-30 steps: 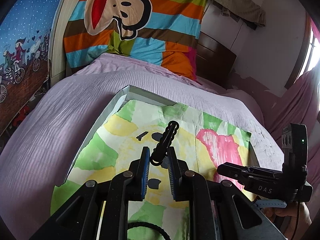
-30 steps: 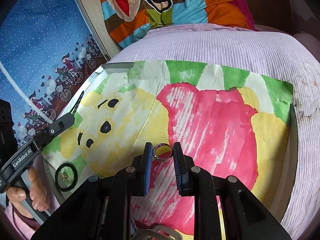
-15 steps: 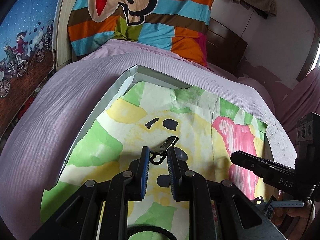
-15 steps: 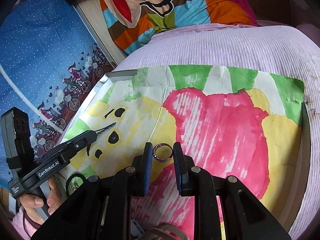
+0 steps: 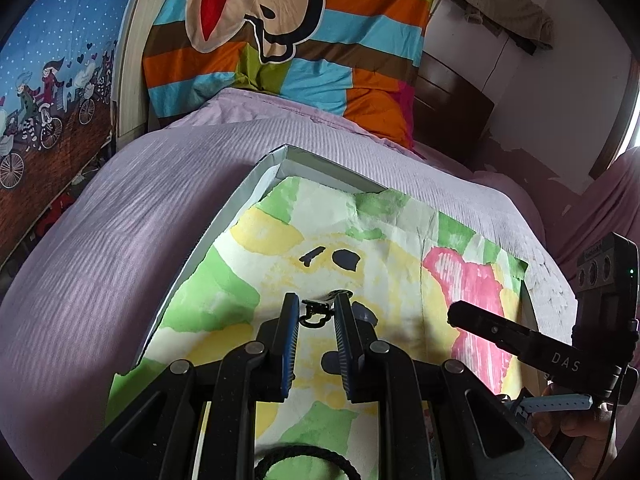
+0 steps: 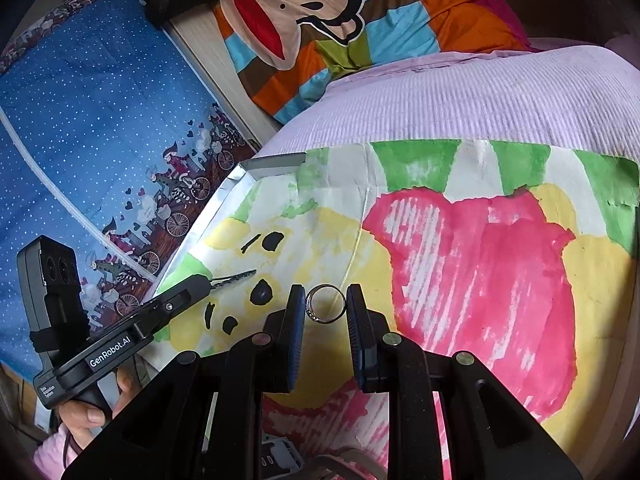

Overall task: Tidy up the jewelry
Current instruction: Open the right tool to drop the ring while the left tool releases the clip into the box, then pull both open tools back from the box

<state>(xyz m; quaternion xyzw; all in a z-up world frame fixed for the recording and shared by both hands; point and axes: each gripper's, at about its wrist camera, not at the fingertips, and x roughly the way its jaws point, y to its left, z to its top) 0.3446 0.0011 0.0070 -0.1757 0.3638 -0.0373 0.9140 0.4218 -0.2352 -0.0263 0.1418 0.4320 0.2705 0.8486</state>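
In the left wrist view my left gripper [image 5: 316, 313] is shut on a black hair clip [image 5: 320, 308], which lies nearly flat and points away just above the painted paper [image 5: 280, 236]. The right wrist view shows the same clip [image 6: 234, 279] sticking out of the left gripper's tip at the left. My right gripper [image 6: 325, 309] is shut on a silver ring [image 6: 320, 318], held upright between the blue pads [image 6: 297, 320] over the yellow and pink paint. The paper lines a shallow white tray [image 5: 256, 178] on the bed.
A black hair tie [image 5: 304, 458] lies on the paper under my left gripper. A light blue strap [image 5: 554, 404] sits near the person's hand [image 5: 576, 428] at the right. Lilac bedding [image 5: 120, 240] surrounds the tray, with a striped monkey pillow [image 5: 280, 40] behind.
The hair clip has tipped from upright to nearly flat as my left gripper moved down toward the paper. The right gripper has shifted a little with the ring still in it.
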